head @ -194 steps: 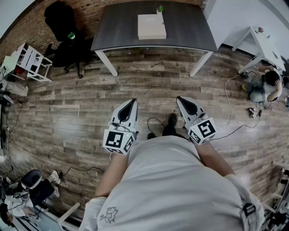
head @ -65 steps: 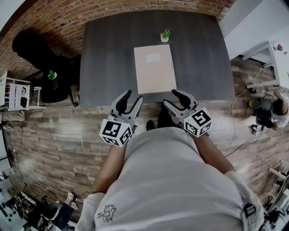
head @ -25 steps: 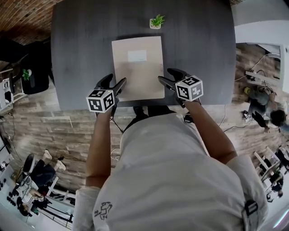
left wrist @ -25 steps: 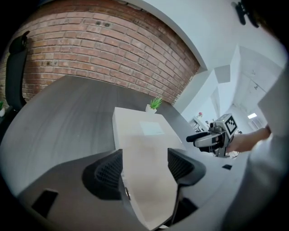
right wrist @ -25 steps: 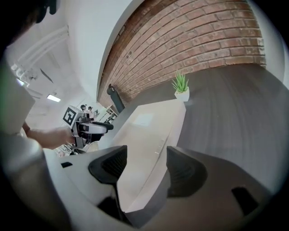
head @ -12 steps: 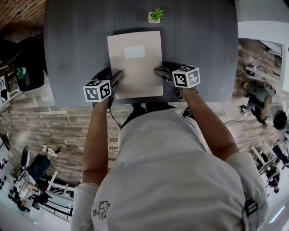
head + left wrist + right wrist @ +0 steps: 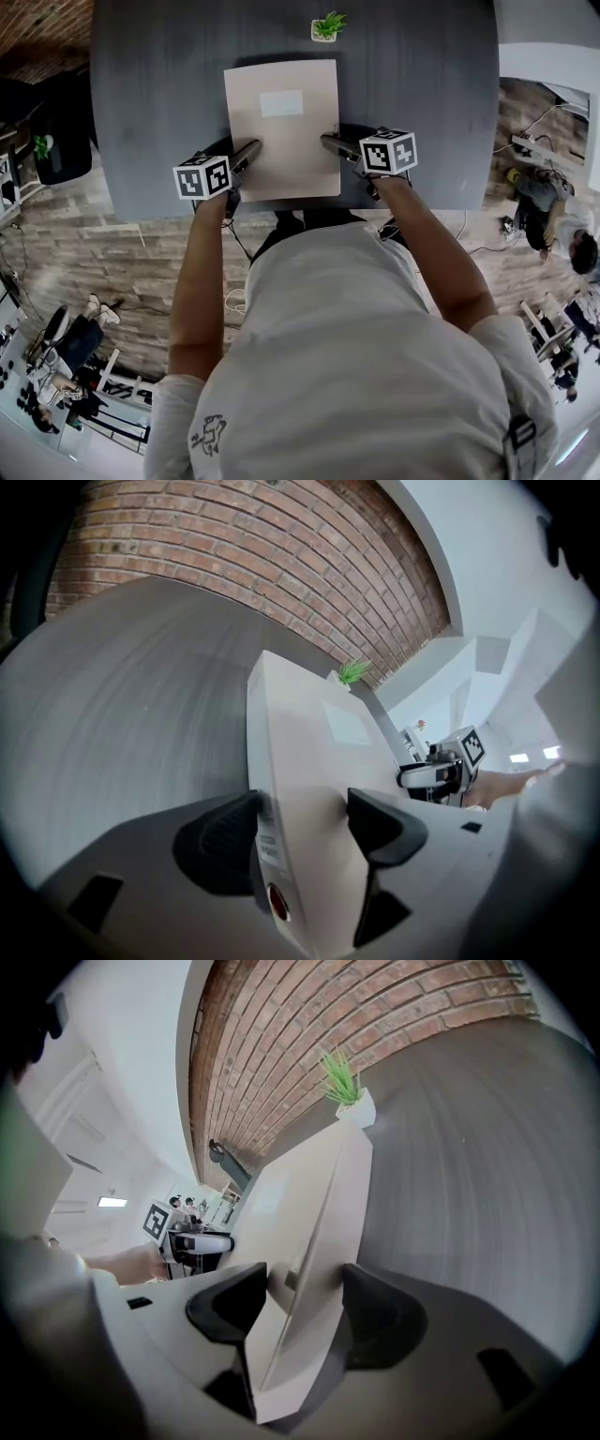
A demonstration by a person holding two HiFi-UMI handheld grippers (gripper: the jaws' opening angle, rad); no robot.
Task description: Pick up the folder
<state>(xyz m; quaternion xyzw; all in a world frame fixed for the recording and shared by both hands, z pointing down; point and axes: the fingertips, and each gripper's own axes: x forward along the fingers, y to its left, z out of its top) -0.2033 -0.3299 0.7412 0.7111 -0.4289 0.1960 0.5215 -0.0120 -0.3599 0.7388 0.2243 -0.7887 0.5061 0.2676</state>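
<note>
Plainly, the left claw (image 7: 302, 817) stands spread astride the left long edge of the folder (image 7: 305, 714). One jaw lies against the side wall, down by the table (image 7: 122, 686), and the other hangs over the cover; I cannot see them pressing. The right claw (image 7: 305, 1302) mirrors it on the right long edge. Its jaws have just been closing with that edge between them, yet a strip of cover shows before the inner jaw, so I read it as not yet clamped.

In the head view the folder lies flat on the dark table, its long axis running from 12 to 6 o'clock. It lies at 3 o'clock from the left claw and at 9 o'clock from the right claw. Both claws sit on the half nearer the person, about level with each other, neither one nearer. A small potted plant (image 7: 324, 26) stands just beyond the folder's 12 o'clock end.

The lift, I judge, turns on both claws pinching inward across the short axis together.
</note>
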